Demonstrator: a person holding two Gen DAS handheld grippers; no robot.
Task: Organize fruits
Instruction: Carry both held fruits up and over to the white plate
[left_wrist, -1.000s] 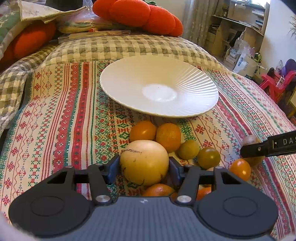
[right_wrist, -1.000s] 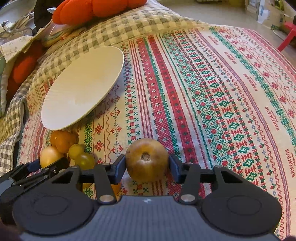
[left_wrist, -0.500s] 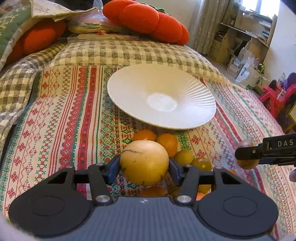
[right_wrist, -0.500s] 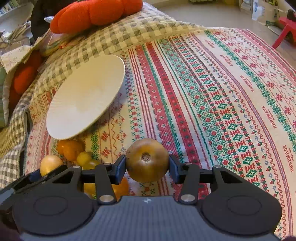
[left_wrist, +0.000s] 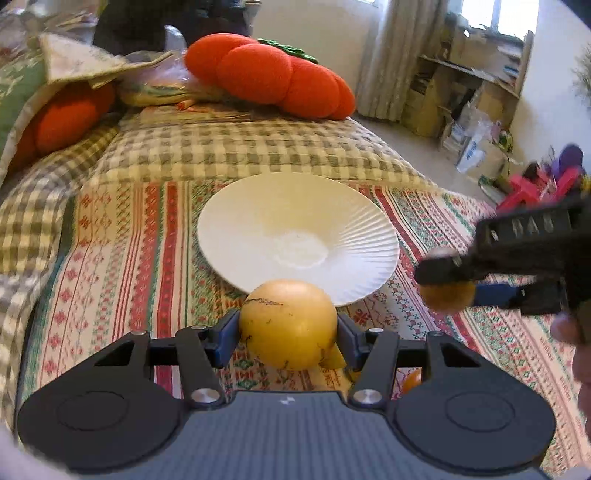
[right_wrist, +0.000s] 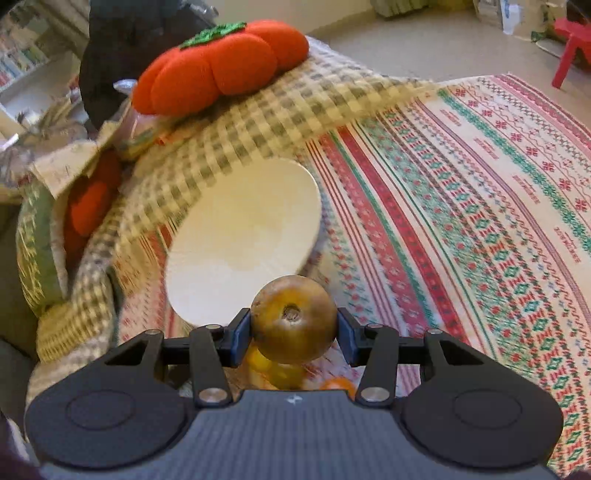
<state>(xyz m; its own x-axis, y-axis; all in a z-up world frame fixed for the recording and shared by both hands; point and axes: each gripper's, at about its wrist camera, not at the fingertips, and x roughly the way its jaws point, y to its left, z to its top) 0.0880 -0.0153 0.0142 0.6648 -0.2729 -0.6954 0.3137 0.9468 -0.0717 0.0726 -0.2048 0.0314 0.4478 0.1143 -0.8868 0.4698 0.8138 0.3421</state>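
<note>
- Fruit first, from the left wrist view: the left tongs (left_wrist: 288, 328) are closed on a large round pale-yellow fruit with dark scratch marks (left_wrist: 288, 325), one pad at each side of its widest part, and it is held clear of the striped embroidered bedcover (left_wrist: 122, 258), just short of the near rim of the ribbed white ceramic plate (left_wrist: 354, 236).
- That plate is bare, and it lies flat on the bed.
- By its bulk the yellow fruit is probably the heaviest piece here; its skin looks smooth and firm, so a grip across the middle suits it, and a hold nearer the top could let it slip out.
- At the right edge the right tongs (left_wrist: 448, 280) show from the side, blurred, with a smaller fruit between them.
- From the right wrist view: those tongs clamp a round brown-green fruit with a dark stem pit (right_wrist: 293, 319), gripped at its sides, stem end toward the camera, in front of the plate's near edge.
- It looks light and hard-skinned; I judge it will roll once let go, so the plate's shallow centre is the safer spot.
- Small yellow and orange fruits (right_wrist: 277, 369) lie on the bedcover below it, partly hidden.
</note>
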